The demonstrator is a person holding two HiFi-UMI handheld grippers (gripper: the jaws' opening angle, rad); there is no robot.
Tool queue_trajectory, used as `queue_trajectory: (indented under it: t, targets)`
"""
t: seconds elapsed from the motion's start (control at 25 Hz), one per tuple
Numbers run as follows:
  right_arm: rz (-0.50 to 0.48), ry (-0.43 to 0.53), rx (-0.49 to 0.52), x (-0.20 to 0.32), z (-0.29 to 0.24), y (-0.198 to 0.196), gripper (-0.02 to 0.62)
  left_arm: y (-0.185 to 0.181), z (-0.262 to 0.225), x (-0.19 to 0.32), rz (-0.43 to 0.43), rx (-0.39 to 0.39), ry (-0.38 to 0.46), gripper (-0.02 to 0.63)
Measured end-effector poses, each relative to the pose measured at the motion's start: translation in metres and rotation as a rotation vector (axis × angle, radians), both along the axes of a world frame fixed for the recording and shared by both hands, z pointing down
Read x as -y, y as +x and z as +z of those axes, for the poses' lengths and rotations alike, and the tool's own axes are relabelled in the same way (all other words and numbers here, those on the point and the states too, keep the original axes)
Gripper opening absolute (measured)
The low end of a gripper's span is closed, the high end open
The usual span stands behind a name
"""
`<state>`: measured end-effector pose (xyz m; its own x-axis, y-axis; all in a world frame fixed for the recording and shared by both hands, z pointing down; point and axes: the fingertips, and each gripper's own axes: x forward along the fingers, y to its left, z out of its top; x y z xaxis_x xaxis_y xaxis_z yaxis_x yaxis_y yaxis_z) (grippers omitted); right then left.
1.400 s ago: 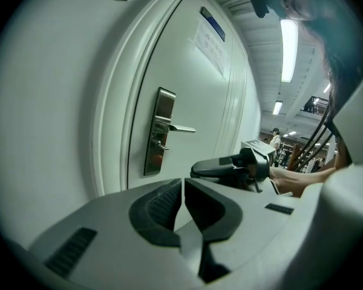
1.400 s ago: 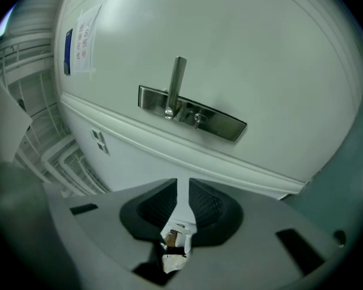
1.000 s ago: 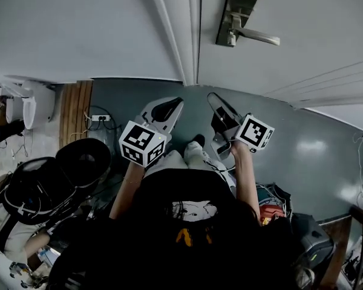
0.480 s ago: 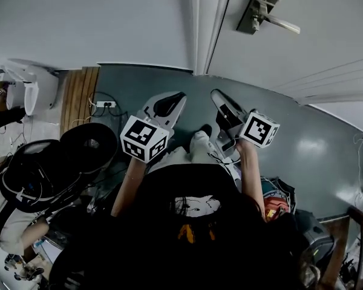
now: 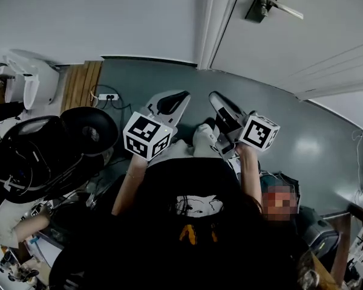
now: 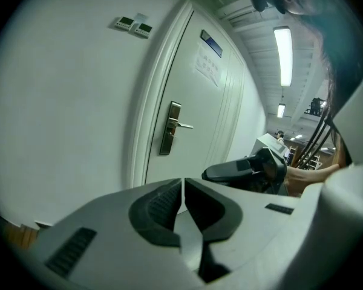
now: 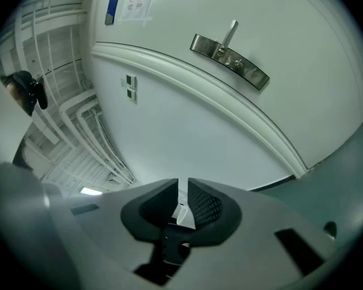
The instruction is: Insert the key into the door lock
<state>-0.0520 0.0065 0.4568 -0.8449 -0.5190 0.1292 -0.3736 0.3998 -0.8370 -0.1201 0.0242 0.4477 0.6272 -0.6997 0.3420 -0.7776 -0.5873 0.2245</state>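
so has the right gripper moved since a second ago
Yes: right gripper sits farther below-left of the silver metal door handle, though the camera shifted too.

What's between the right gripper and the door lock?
Nothing visible. From the right gripper, shut on what looks like the key, only open air leads to the lock plate. The left gripper sits beside it, off that line.

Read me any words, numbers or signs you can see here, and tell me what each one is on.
Nothing here reads as text.
Blue plate on the door: too blurred.
Paper notice below it: print too small.
Left marker cube, right marker cube: square patterns, no words.
Shirt print: a drawing and orange marks, unreadable.
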Motion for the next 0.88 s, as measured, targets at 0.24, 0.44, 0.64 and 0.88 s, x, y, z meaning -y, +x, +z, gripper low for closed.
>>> queue_trajectory:
  t: [0.24,0.44,0.64,0.88]
  targets:
    - [0.007,0.033,-0.026,-0.027,-0.010,0.001,0.032,-0.001,-0.004,-0.028,0.010,-0.025,0.010,0.021]
    - [0.051,0.074,-0.047,-0.035,-0.019,0.018,0.029,0.009,-0.007,-0.044,0.049,-0.025,0.027,0.021]
    - [0.107,0.121,-0.076,-0.037,-0.027,0.044,0.029,0.019,-0.004,-0.056,0.092,-0.012,0.029,0.021]
    - [0.149,0.164,-0.120,-0.034,-0.038,0.067,0.029,0.027,-0.003,-0.065,0.122,0.008,0.025,0.021]
